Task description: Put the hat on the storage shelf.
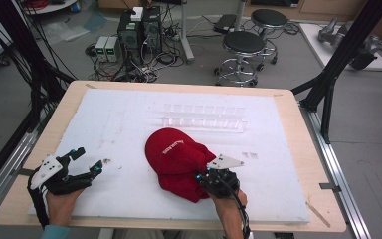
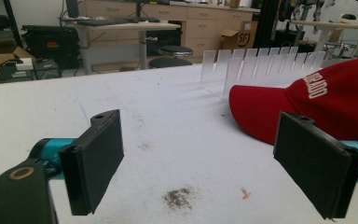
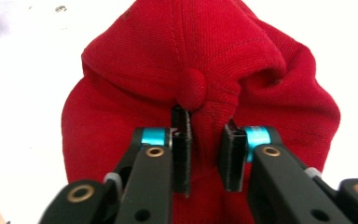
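On the white foam sheet (image 1: 129,114) covering the wooden table (image 1: 306,149): one red cap (image 1: 179,159), crumpled, lying at the sheet's near centre, white lettering on its front panel.

Right gripper (image 1: 210,175): at the cap's near right edge, held from below by a hand (image 1: 231,201). The right gripper view (image 3: 205,154) shows its two black jaws drawn close together with a fold of red fabric pinched between them, just below the cap's crown button (image 3: 192,88). The high view gives only the gripper body over the cap's edge; the pinch itself is not legible there.

Left gripper (image 1: 85,160): on the sheet's near left, well apart from the cap, jaws spread wide with nothing between them. The left gripper view (image 2: 200,158) looks across the sheet between the two jaw pads (image 2: 95,163), with the cap's brim and lettered front off to the right, beyond the right-hand pad and not touching it.

Clear acrylic rack (image 1: 204,118): slotted, standing on the sheet beyond the cap. The left gripper view shows its upright dividers directly behind the brim.

Dark smudges (image 2: 179,197) on the sheet: seen close before the left gripper, faint in the high view.

Background floor: two black stools (image 1: 243,47), computer towers (image 1: 139,30) with cabling.
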The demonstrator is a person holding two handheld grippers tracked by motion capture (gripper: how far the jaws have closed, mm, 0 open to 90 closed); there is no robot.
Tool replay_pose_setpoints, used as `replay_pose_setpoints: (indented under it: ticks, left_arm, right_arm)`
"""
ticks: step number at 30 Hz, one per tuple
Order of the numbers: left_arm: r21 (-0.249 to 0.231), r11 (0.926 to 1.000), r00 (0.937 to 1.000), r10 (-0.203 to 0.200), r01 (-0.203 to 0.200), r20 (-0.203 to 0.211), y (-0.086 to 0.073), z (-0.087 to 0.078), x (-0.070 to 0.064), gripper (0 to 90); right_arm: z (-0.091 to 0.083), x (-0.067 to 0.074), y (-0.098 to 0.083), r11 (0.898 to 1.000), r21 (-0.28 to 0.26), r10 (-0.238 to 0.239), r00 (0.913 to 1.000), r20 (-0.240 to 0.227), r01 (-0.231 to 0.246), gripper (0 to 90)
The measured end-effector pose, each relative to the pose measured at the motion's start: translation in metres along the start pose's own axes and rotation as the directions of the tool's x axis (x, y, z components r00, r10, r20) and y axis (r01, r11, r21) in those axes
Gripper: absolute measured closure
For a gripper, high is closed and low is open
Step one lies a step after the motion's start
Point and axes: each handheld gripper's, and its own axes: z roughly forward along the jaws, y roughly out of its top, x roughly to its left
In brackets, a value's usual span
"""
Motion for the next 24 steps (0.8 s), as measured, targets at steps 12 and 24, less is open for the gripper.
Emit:
replay_pose_setpoints:
  ticks: [12,24]
  left_arm:
    - [0.011,0.9999,0.9998,-0.007,0.007,0.019,0.001,0.001,0.002,16.2]
    - [0.065,0.9977,0.9948,-0.025,0.018,0.099,0.005,0.007,0.006,16.2]
  right_arm:
    - [-0.013,0.002,0.017,0.989,-0.049,-0.142,0.9897,-0.019,0.141,82.1]
    - [-0.028,-0.009,0.043,0.962,-0.111,-0.259,0.9608,-0.100,0.248,82.0]
